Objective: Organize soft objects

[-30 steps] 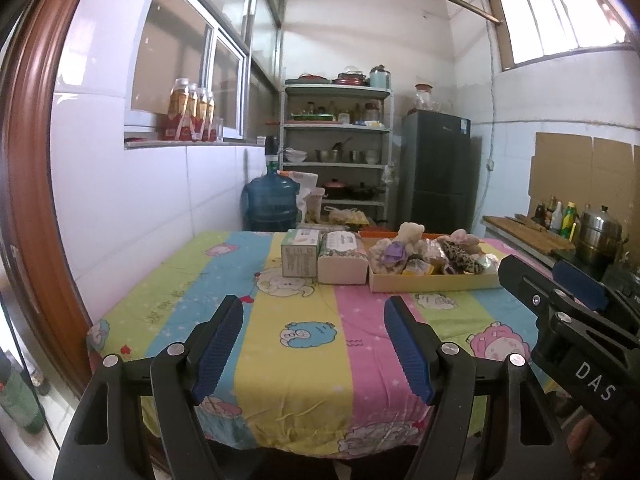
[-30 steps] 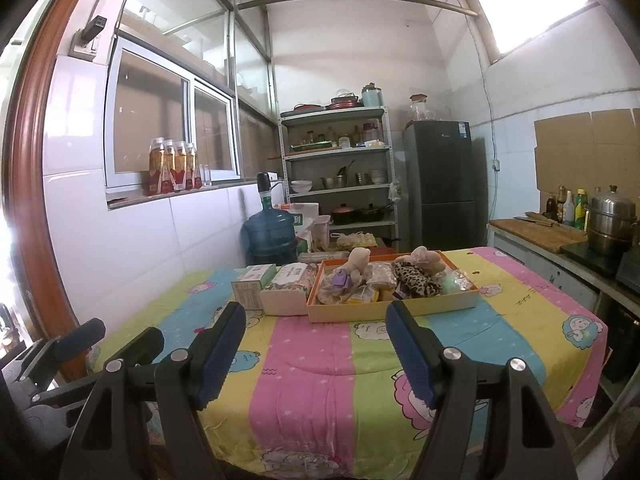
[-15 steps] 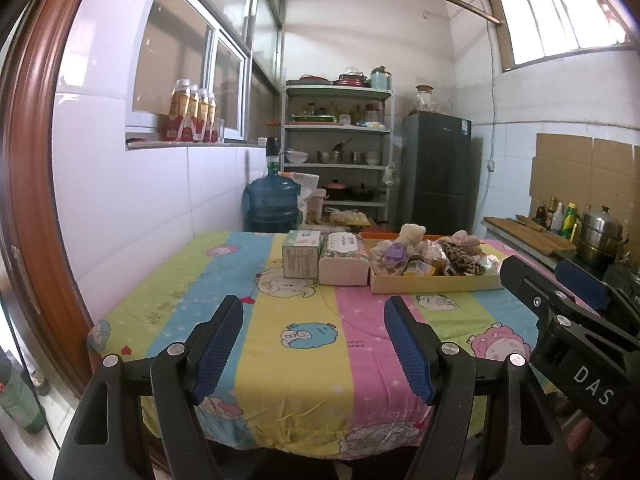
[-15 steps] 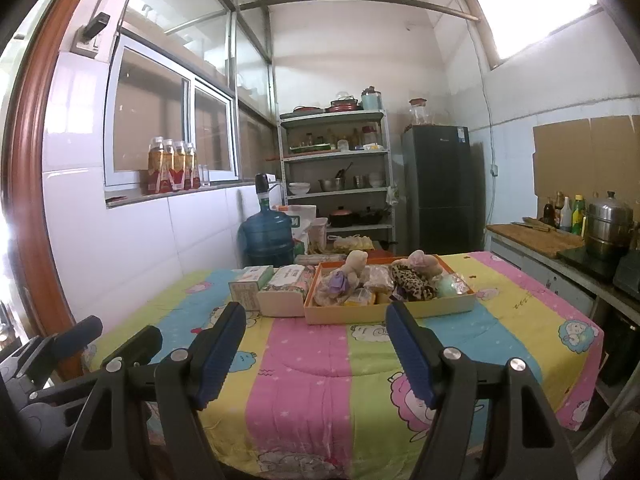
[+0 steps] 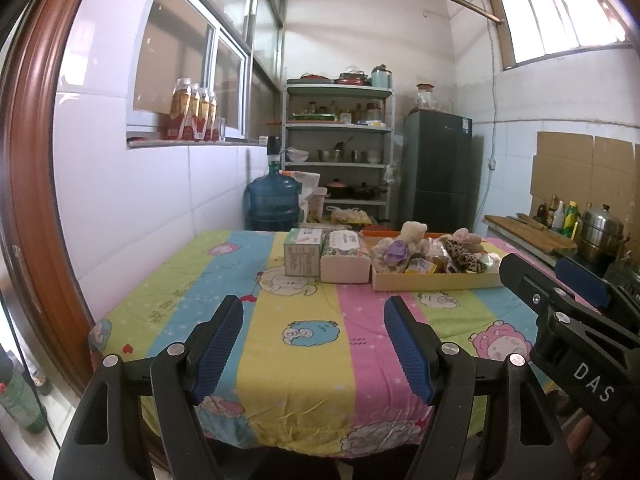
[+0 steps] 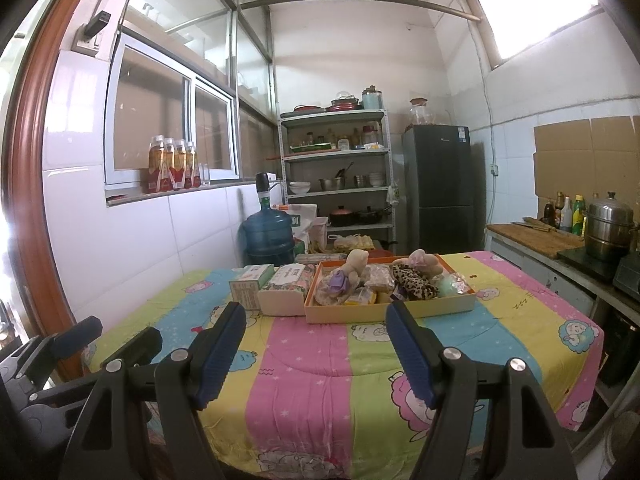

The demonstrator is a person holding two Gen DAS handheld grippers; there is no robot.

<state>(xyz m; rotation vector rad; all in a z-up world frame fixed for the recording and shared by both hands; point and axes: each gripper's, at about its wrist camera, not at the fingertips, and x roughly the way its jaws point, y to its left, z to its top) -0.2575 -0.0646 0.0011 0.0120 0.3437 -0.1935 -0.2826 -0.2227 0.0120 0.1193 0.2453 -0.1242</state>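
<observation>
Over near table edge | left gripper (image 5: 314, 344) and right gripper (image 6: 316, 350) both spread, empty | tray (image 6: 400, 310) of plush toys (image 6: 354, 266) well apart | approach level, pinch one toy's body gently.

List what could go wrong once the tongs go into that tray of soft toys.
1. The tray is crammed: the pale bear, leopard toy and small packets overlap, so either open tongs may pinch two things or drag a neighbour out.
2. The tray butts against the tissue pack and green box; a sideways pull could shove them.
3. The quilt is wrinkled and loose, so the tray may slide.
</observation>
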